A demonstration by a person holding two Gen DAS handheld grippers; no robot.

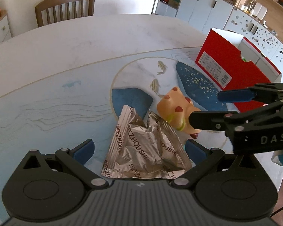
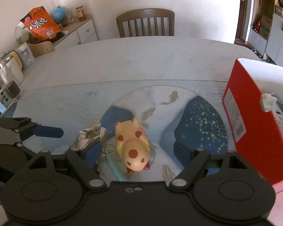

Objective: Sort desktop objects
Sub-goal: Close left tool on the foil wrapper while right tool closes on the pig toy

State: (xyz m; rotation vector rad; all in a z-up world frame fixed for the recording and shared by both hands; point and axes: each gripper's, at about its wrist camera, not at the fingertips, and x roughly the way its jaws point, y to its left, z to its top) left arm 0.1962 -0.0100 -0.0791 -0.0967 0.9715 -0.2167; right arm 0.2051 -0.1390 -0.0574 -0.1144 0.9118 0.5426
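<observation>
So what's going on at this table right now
A person is sorting items on a table with two handheld grippers. The left gripper is open around a crumpled silver foil packet, not pressing on it. The right gripper is open around a spotted yellow toy pig lying just beside the packet. Neither is lifted yet. A red box stands open to the right.

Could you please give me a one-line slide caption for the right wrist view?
Open right gripper straddles a spotted yellow toy on the table, beside a crumpled foil wrapper and a red box.
</observation>
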